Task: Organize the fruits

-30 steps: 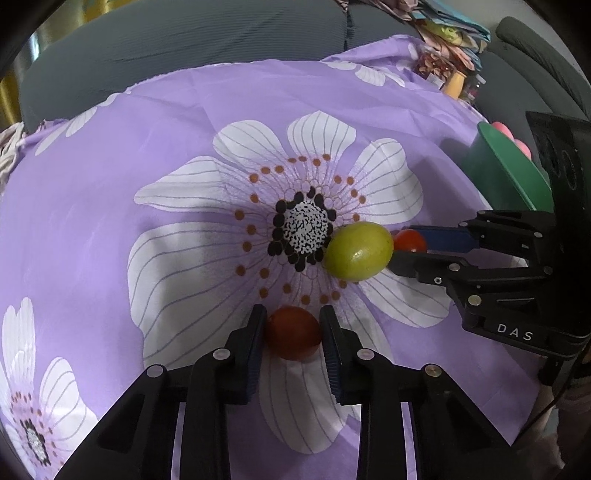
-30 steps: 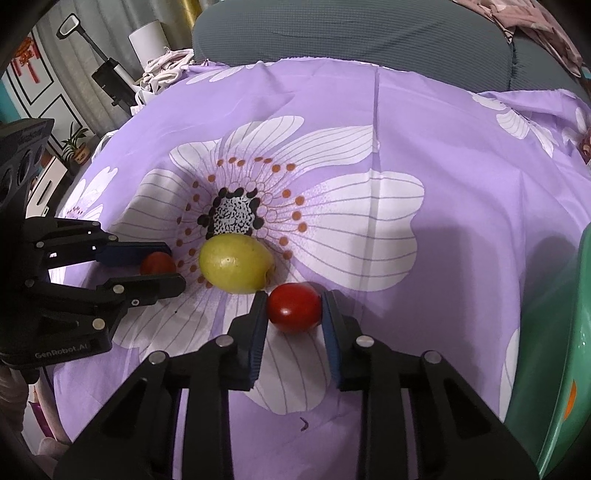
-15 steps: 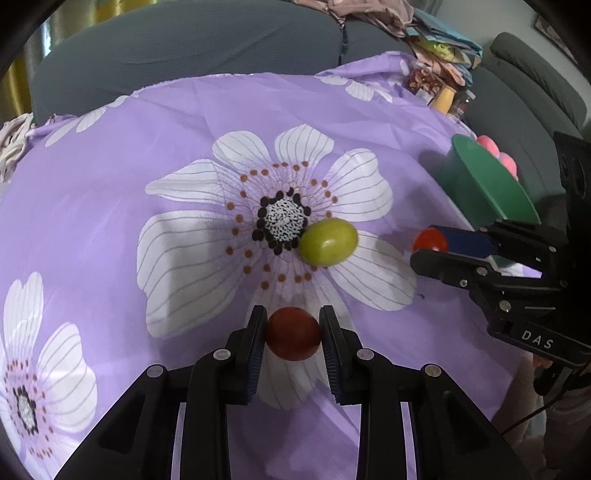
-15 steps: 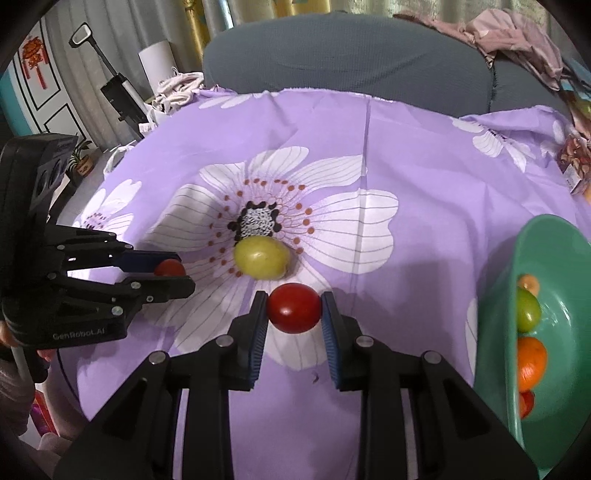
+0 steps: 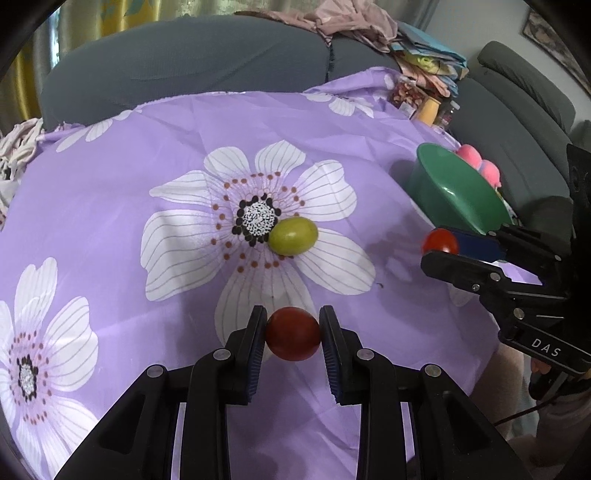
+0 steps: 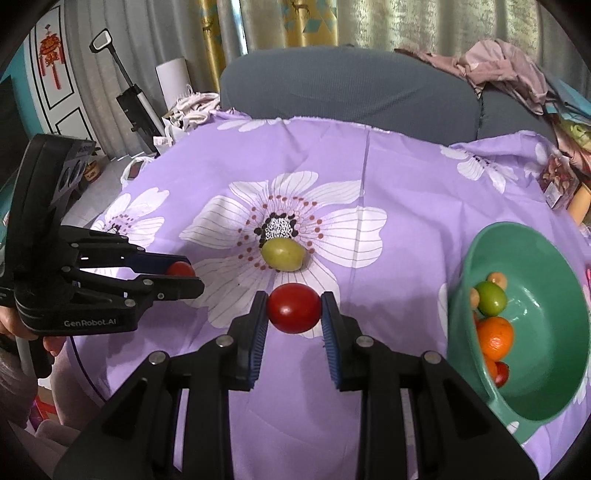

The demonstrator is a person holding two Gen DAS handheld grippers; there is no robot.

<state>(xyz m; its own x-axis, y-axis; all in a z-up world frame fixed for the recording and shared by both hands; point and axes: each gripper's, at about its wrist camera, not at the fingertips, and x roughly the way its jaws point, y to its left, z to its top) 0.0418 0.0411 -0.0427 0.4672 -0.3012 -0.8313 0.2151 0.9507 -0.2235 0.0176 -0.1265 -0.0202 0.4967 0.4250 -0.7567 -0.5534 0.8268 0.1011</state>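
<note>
The left gripper (image 5: 292, 334) pinches a dark red round tomato (image 5: 293, 333). The right gripper (image 6: 294, 314) pinches a bright red tomato (image 6: 294, 307). An oval yellow-green fruit (image 6: 283, 254) lies on the purple flowered cloth (image 6: 406, 192).

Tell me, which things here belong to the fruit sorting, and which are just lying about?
Job: left gripper and right gripper, each clamping a red tomato; green fruit; green bowl.

Lying about: sofa, clothes, pink balls.

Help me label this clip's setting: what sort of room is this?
Most likely a home living room: a grey sofa with clothes piled on it, curtains behind, and a table under a purple flowered cloth.
</note>
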